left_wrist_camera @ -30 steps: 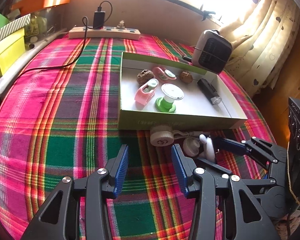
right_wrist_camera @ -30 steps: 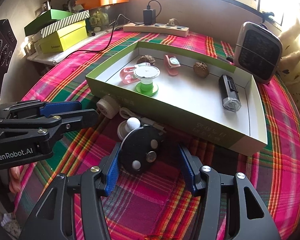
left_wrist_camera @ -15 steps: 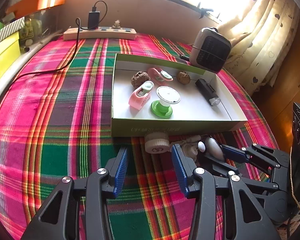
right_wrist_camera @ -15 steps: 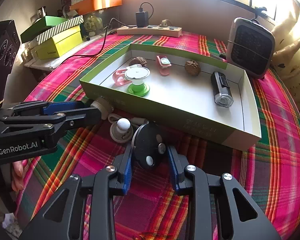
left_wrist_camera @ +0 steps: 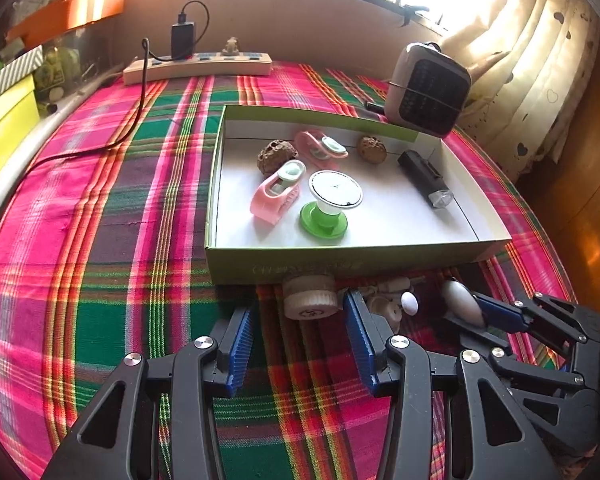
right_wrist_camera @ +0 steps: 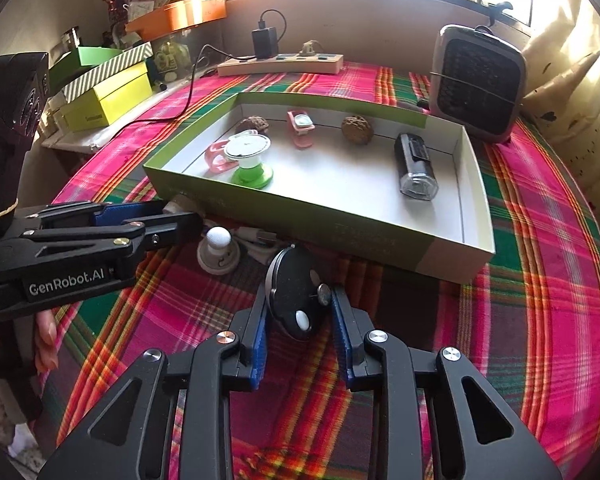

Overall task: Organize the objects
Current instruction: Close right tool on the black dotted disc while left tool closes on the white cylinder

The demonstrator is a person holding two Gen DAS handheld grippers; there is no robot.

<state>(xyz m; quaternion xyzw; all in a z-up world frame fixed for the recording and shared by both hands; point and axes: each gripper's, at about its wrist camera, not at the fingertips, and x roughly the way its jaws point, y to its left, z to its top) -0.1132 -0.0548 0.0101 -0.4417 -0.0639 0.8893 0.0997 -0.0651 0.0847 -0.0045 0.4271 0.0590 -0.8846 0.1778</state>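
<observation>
Plaid tablecloth (left_wrist_camera: 100, 240), right gripper (right_wrist_camera: 300, 330) jaws clamping black disc (right_wrist_camera: 294, 298), left gripper (left_wrist_camera: 298, 338) jaws parted, level, facing white roll (left_wrist_camera: 310, 298)

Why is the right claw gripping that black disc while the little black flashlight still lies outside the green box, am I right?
Not quite. The right wrist view shows the right gripper clamped on the black disc, but the black flashlight lies inside the green box.

Both grippers (right_wrist_camera: 300, 338) were black with silver screws, ribbed blue pads (left_wrist_camera: 240, 350); one read "GenRobot.AI"
</observation>
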